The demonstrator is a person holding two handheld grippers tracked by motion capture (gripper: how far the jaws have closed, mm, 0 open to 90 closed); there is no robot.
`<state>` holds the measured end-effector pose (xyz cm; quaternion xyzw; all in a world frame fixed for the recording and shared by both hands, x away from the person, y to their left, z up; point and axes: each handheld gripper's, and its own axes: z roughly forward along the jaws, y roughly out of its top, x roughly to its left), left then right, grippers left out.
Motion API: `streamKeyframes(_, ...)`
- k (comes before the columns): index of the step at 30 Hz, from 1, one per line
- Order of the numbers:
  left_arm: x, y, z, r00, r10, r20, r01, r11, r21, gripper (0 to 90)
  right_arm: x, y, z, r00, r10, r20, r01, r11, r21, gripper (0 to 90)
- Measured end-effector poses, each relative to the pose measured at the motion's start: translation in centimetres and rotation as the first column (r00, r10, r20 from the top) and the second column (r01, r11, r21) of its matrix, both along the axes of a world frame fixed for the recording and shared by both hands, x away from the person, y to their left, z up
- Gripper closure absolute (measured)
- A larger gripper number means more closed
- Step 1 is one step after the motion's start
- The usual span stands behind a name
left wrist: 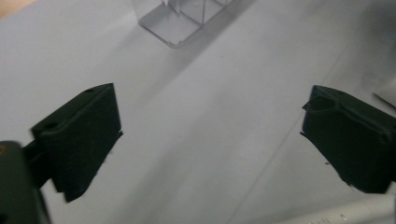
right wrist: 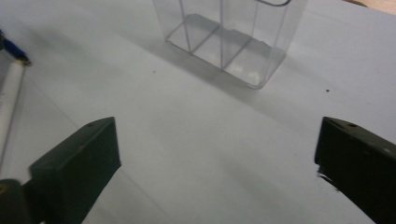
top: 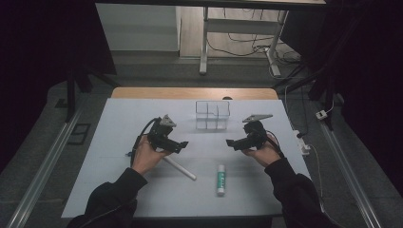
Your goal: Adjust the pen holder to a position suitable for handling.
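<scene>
2 hand-held grippers are held open and empty above the white tabletop (top: 142, 190), with 3 things lying around them.

In the high view, the left hand-held gripper (top: 180, 145) is seen left of centre, its jaws spread with nothing between them; the right hand-held gripper (top: 231, 143) faces it from right of centre, likewise spread and empty. A white pen (top: 179, 168) lies just below the left one, a glue stick (top: 221, 179) at lower centre, and a clear divided box (top: 212, 115) stands above, between both.
</scene>
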<state>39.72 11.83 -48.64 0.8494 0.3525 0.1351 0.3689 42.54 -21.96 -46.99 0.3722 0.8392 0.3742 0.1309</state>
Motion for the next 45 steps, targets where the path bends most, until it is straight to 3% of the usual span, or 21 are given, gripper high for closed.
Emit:
streamKeyframes(7, 1.8, -0.4, 0.0, 0.9999, 0.011, -0.001, -0.011, 0.9991, -0.04, 38.1, 1.7, -0.5, 0.0, 0.9997, -0.019, 0.015, 0.019, 0.9998, -0.006, 22.8)
streamKeyframes(10, 2.6, -0.6, 0.2, 0.9998, 0.021, -0.002, -0.021, 0.9995, -0.022, 50.7, 2.5, -0.5, 0.1, 0.9997, -0.023, 0.012, 0.023, 0.9997, -0.007, 34.4)
streamKeyframes(15, 3.8, -1.0, 0.3, 0.9993, 0.036, -0.006, -0.037, 0.9982, -0.047, 66.1, 4.2, -0.5, 0.0, 0.9995, -0.03, -0.005, 0.03, 0.9996, -0.003, 50.5)
streamKeyframes(21, 4.6, -1.7, 0.1, 0.9993, 0.038, -0.004, -0.038, 0.9988, -0.031, 78.9, 6.4, -0.6, -0.1, 0.9989, -0.045, -0.012, 0.045, 0.999, -0.002, 67.5)
streamKeyframes(28, 5.2, -2.2, -0.3, 0.9986, 0.052, -0.009, -0.052, 0.9981, -0.033, 88.1, 8.6, -0.5, -0.3, 0.9989, -0.038, -0.028, 0.039, 0.999, 0.023, 89.9)
streamKeyframes(37, 6.7, -2.7, -0.5, 0.9946, 0.103, -0.013, -0.103, 0.9944, -0.022, 88.4, 10.7, 0.3, -1.2, 0.9967, -0.079, -0.019, 0.079, 0.9968, 0.01, 90.0)
streamKeyframes(45, 7.8, -3.7, -0.4, 0.9905, 0.137, -0.005, -0.137, 0.9905, 0.004, 88.4, 11.7, 1.5, -1.6, 0.9968, -0.08, 0.01, 0.079, 0.9967, 0.014, 90.0)
